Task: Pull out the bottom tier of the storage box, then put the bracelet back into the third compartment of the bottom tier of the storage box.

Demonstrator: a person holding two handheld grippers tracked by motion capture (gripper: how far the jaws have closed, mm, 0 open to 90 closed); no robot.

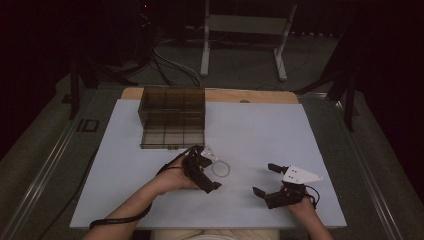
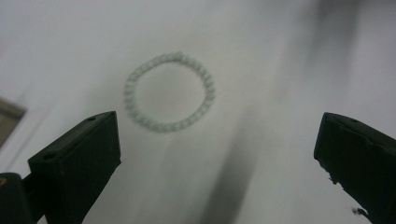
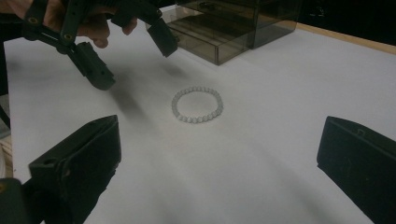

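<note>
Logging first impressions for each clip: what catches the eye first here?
A pale bead bracelet lies flat on the white table, with the open left gripper hovering beside it. Behind stands a smoky see-through box; the right gripper waits open, off to the right.

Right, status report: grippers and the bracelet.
Left gripper open, poised over bead bracelet. Right gripper open, off to the side. Bracelet flat on the white table, untouched. Smoked drawer box behind, drawer open; nothing in the way.

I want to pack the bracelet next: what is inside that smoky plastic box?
The smoky translucent plastic box shows dividers forming compartments, and nothing stands out in them; its tinted walls and dim light may hide small items. The white beaded bracelet lies outside on the white table.
</note>
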